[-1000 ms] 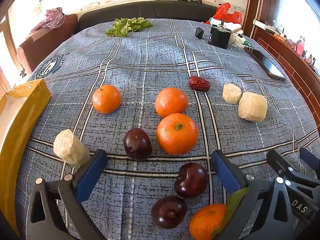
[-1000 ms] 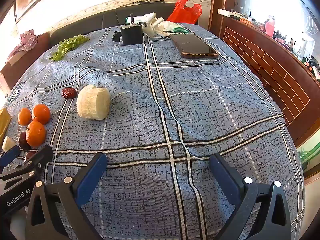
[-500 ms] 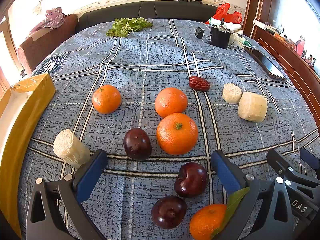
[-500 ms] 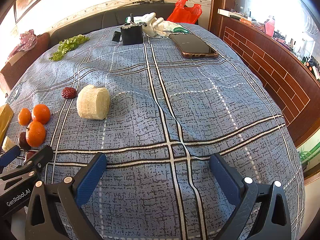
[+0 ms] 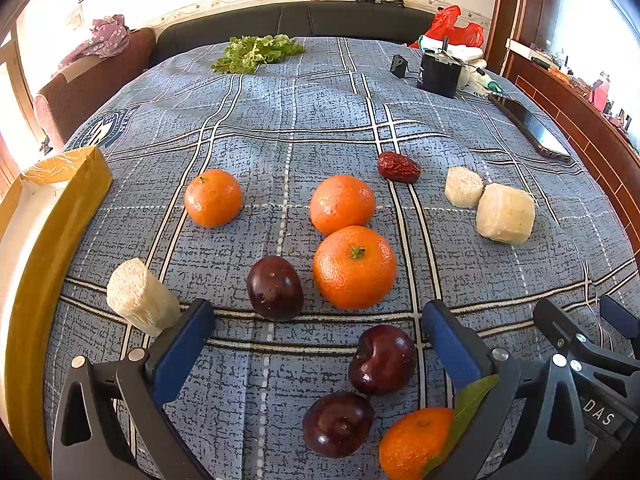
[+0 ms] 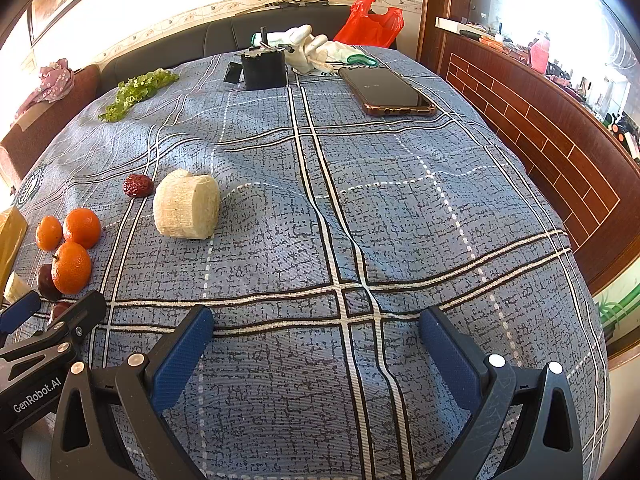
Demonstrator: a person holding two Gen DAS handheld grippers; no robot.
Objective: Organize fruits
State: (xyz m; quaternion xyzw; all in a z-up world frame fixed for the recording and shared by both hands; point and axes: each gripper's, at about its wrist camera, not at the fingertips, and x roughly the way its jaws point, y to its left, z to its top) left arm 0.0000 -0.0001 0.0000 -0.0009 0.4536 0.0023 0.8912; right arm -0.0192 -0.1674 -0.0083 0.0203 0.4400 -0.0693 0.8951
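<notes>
In the left wrist view, three tangerines lie on the blue plaid cloth, with a fourth leafy one at the near edge. Three dark plums lie close by, and two of them sit between the fingers of my open, empty left gripper. A red date and three pale sugarcane chunks lie around them. My right gripper is open and empty over bare cloth. A sugarcane chunk and the tangerines lie to its left.
A yellow box stands at the left edge. Green lettuce, a black block, a phone, white gloves and a red bag lie at the far side. The table edge drops off at the right.
The yellow box sits slightly further right in the left wrist view, a small camera shift. Both grippers stay open and the fruit has not moved.
</notes>
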